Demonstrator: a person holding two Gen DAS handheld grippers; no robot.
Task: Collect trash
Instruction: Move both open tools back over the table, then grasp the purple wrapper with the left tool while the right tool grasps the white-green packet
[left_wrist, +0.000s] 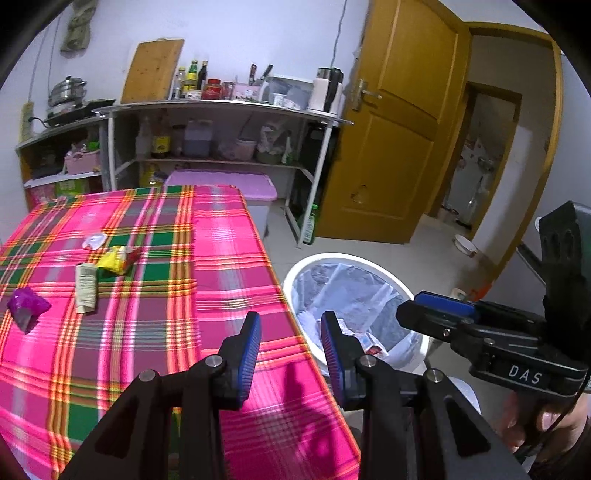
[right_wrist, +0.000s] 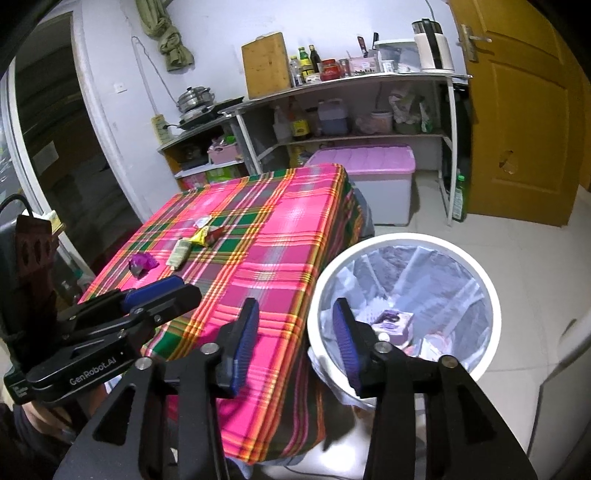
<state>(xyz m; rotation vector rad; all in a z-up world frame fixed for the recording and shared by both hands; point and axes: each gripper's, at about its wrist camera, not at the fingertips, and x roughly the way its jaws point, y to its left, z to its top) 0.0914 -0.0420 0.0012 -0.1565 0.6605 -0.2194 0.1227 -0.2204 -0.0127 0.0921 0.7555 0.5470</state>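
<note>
Several pieces of trash lie on the plaid-covered table (left_wrist: 229, 258) (right_wrist: 280, 236): a white scrap (left_wrist: 94, 240) (right_wrist: 202, 221), a yellow wrapper (left_wrist: 116, 260) (right_wrist: 207, 236), a cream packet (left_wrist: 85, 288) (right_wrist: 179, 253) and a purple wrapper (left_wrist: 26, 304) (right_wrist: 142, 264). A white bin (left_wrist: 343, 256) (right_wrist: 406, 239) with a clear liner stands on the floor by the table's corner and holds a purple box (right_wrist: 393, 321) and other litter. My left gripper (left_wrist: 291, 350) (right_wrist: 181, 291) hovers open over the table's near edge. My right gripper (right_wrist: 295, 343) (left_wrist: 417, 306) stands open and empty by the bin's rim.
A metal shelf unit (left_wrist: 221, 105) with bottles and jars lines the back wall. A purple-lidded storage box (right_wrist: 369, 162) sits on the floor behind the table. A yellow door (left_wrist: 399, 129) stands open at the right, with a green bottle (right_wrist: 460, 197) beside it.
</note>
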